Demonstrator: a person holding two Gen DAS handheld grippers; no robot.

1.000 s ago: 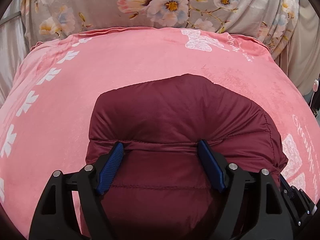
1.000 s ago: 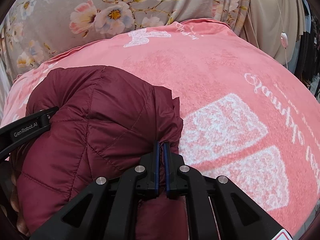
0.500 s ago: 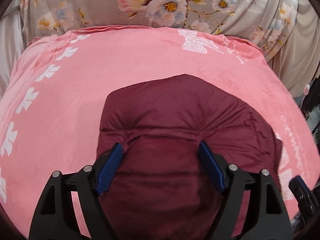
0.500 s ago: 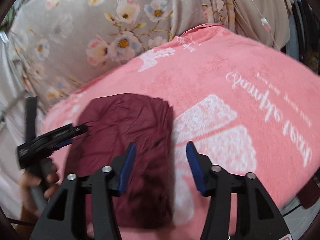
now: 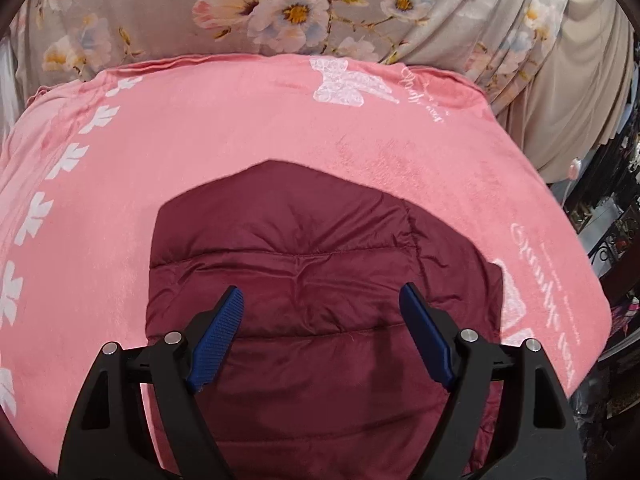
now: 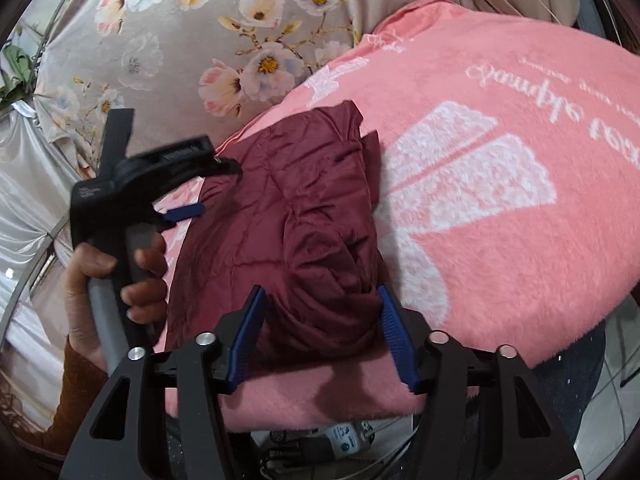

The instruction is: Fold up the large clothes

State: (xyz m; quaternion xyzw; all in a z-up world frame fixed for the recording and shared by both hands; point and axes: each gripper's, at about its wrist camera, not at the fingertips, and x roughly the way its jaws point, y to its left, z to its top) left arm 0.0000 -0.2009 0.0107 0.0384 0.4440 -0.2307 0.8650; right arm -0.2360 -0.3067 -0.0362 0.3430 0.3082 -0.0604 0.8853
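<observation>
The folded maroon jacket [image 5: 320, 300] lay on a pink blanket [image 5: 200, 140], floral fabric [image 5: 280, 8] behind. The left claw [image 5: 320, 320] hung apart above it. The right claw [image 6: 320, 320], empty, was closing.

Soft cloth all over, hard plastic and metal only on the tools.

The folded maroon puffer jacket [image 5: 320, 280] is quilted cloth with a slight sheen and stitched seams. Under it the pink blanket [image 5: 200, 140] is fuzzy, matt plush with white print. At twelve o'clock hangs a smooth, satiny floral curtain [image 5: 280, 8]. The left gripper [image 5: 320, 332] and right gripper [image 6: 320, 332] are matt black plastic with ribbed blue pads [image 5: 216, 340] and shiny metal screws [image 5: 173, 337].
</observation>
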